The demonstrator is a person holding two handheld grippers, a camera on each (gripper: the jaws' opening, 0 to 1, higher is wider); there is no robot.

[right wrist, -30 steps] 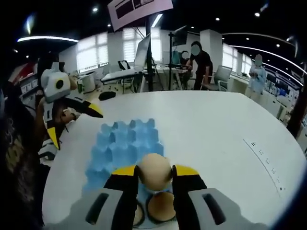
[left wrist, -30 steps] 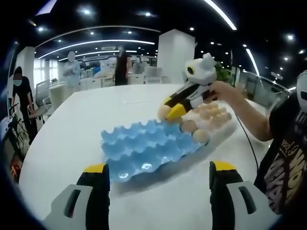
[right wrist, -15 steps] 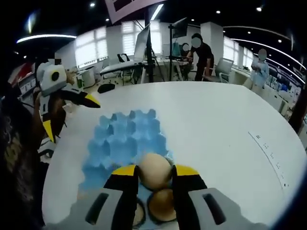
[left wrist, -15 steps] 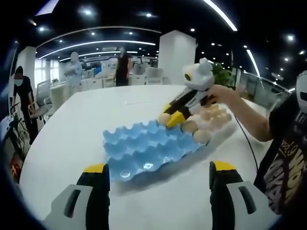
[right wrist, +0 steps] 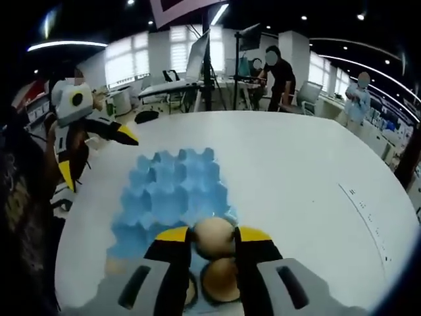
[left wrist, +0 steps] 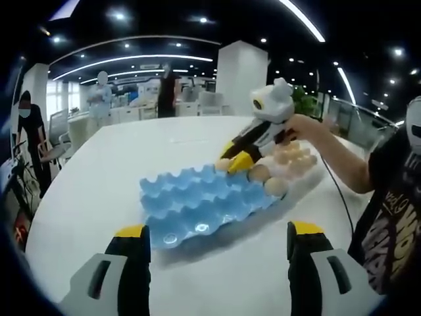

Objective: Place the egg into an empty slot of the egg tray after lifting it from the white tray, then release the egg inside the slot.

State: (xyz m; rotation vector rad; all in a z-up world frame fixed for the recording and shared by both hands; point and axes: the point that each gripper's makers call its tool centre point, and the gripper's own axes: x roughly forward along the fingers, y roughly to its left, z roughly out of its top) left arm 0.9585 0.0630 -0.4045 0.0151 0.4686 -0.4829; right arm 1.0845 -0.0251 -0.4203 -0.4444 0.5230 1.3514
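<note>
Between the clenched jaws of the right gripper (right wrist: pixel 212 238) the egg (right wrist: pixel 214 237) is grasped, held low over the near edge of the blue egg tray (right wrist: pixel 172 195) on the table (right wrist: pixel 296 178), lower than a second earlier, while the left gripper (left wrist: pixel 217 253) is held released well short of the tray.

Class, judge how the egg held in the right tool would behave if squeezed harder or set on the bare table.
The egg is probably fragile: thin shell, pinched between two hard jaws. Rounded and smooth, it would likely roll on the flat white table, so the blue egg tray cups suit it.
</note>
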